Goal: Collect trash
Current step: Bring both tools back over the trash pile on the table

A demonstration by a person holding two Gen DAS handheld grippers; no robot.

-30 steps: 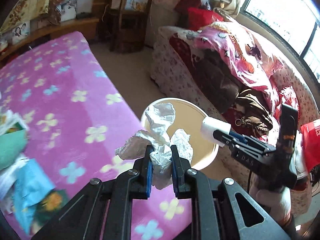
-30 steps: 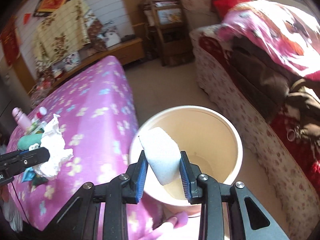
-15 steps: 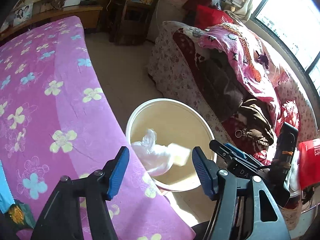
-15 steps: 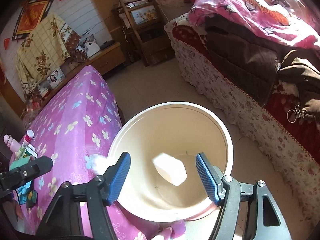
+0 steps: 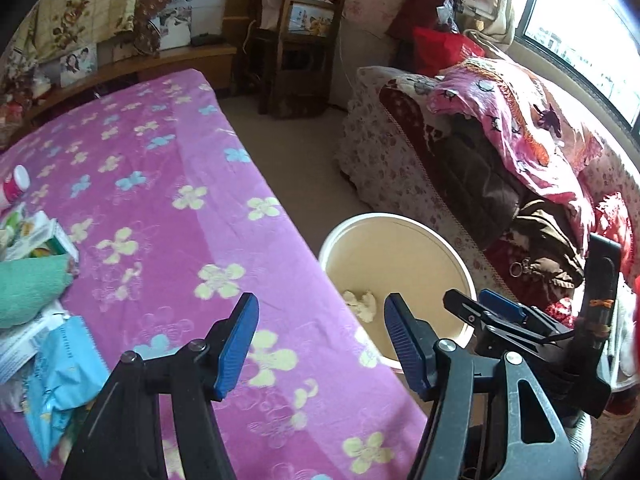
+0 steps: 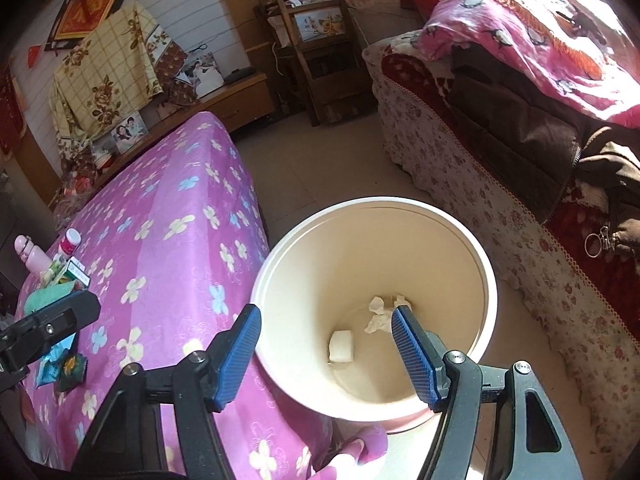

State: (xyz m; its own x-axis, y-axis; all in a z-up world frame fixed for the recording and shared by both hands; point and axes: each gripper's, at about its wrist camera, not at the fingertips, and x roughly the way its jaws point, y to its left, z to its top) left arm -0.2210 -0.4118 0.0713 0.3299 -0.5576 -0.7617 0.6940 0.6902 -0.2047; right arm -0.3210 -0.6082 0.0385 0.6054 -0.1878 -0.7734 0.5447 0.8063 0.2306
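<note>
A cream round bin point(image 6: 486, 276) point(image 5: 460, 256) stands on the floor beside the table. At its bottom lie crumpled white tissue point(image 6: 380, 314) point(image 5: 362, 304) and a white foam block point(image 6: 341, 346). My right gripper point(image 6: 326, 354) hangs open above the bin, nothing between its blue pads. My left gripper point(image 5: 318, 340) is open too, over the table's edge next to the bin, and holds nothing. The right gripper's black body point(image 5: 532, 332) shows at the right of the left wrist view. The left gripper's finger point(image 6: 48, 326) shows at the left edge of the right wrist view.
A purple flowered cloth point(image 5: 160, 208) covers the table. At its left lie a green towel point(image 5: 28, 288), blue packets point(image 5: 60, 380), a small box point(image 5: 40, 236) and a pink bottle point(image 6: 30, 254). A sofa piled with blankets point(image 5: 500, 140) runs along the right; a wooden shelf point(image 5: 300, 40) stands behind.
Both grippers opened. The tissue dropped from the left one and the foam block from the right one; both now lie at the bottom of the bin.
</note>
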